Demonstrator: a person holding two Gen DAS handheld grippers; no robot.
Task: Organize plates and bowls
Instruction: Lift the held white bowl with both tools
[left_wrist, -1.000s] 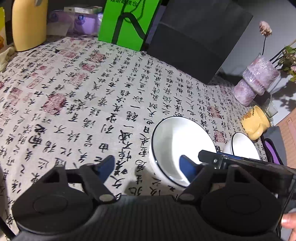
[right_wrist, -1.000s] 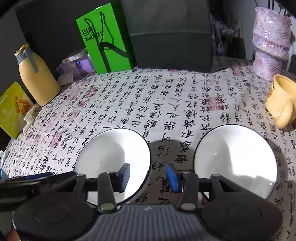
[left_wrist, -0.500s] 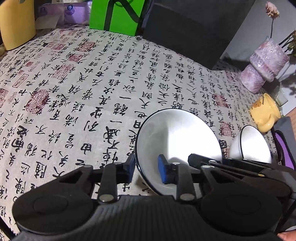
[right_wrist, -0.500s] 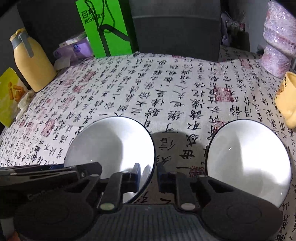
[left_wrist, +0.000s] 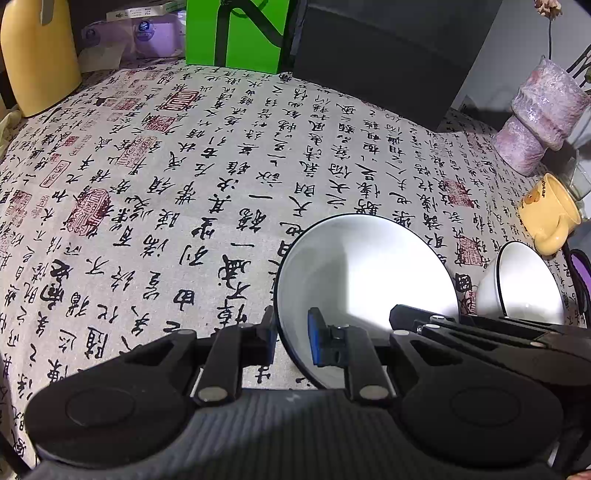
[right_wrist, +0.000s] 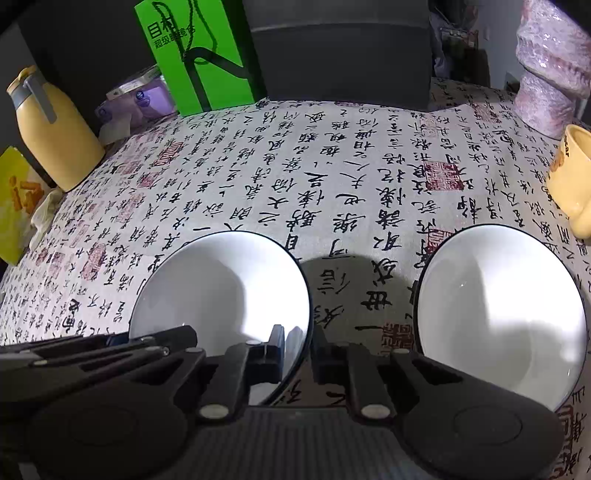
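Note:
Two white bowls with thin black rims stand side by side on the calligraphy tablecloth (left_wrist: 184, 166). My left gripper (left_wrist: 291, 341) has the near bowl (left_wrist: 369, 269) by its left rim, one pad outside the wall and one inside, and its jaws are still closing on it. My right gripper (right_wrist: 298, 347) has the same bowl (right_wrist: 221, 288) by its right rim, jaws also closing, with the rim between the pads. The second bowl (right_wrist: 498, 314) sits free to the right, a hand's width away, and shows in the left wrist view (left_wrist: 528, 284) behind the right gripper's body.
A yellow mug (left_wrist: 550, 214) lies on its side beyond the second bowl, with a purple vase (left_wrist: 535, 114) behind it. Along the back stand a black box (left_wrist: 388, 48), a green bag (left_wrist: 236, 33), tissue packs (left_wrist: 147, 37) and a yellow flask (left_wrist: 37, 55).
Both grippers went from wide open to closed on the near bowl's rim. The left gripper moved in toward the bowl's left edge; the right one stayed nearly in place.

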